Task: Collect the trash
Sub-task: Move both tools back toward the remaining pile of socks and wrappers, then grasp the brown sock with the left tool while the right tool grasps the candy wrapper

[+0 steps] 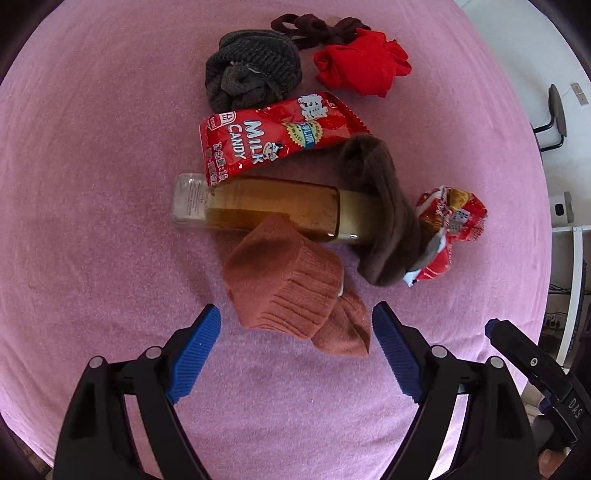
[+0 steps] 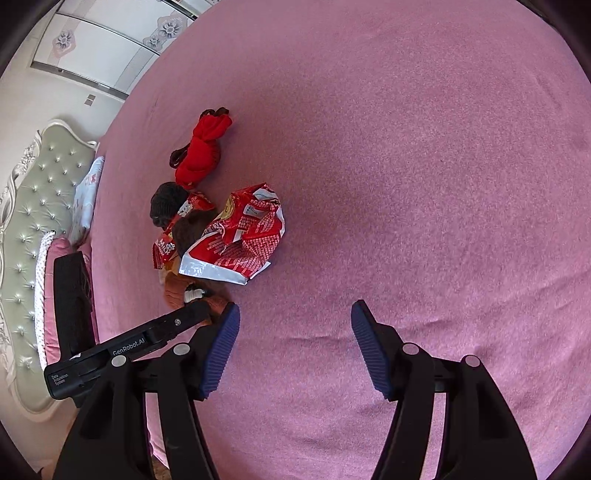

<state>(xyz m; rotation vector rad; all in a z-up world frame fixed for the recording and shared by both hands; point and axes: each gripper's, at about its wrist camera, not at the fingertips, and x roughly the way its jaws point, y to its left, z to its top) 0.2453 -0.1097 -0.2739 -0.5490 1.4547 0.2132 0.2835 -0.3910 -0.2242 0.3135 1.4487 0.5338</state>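
Note:
A red milk candy wrapper point(image 1: 273, 133) lies on the pink bed over the end of a plastic bottle point(image 1: 258, 206) of brown liquid. A crumpled red snack bag point(image 1: 450, 221) lies to the right; it also shows in the right wrist view point(image 2: 240, 236). My left gripper point(image 1: 295, 332) is open above the bed, its jaws either side of an orange sock point(image 1: 291, 291). My right gripper point(image 2: 293, 332) is open and empty over bare bedding, right of the pile. Its body shows in the left wrist view point(image 1: 532, 365).
A grey sock point(image 1: 251, 70), a red cloth point(image 1: 362, 62), a dark brown hair tie point(image 1: 314, 29) and a brown sock point(image 1: 384, 210) lie among the trash. A padded headboard point(image 2: 33, 206) and pillows stand at the left. A chair point(image 1: 554, 114) stands beyond the bed's right edge.

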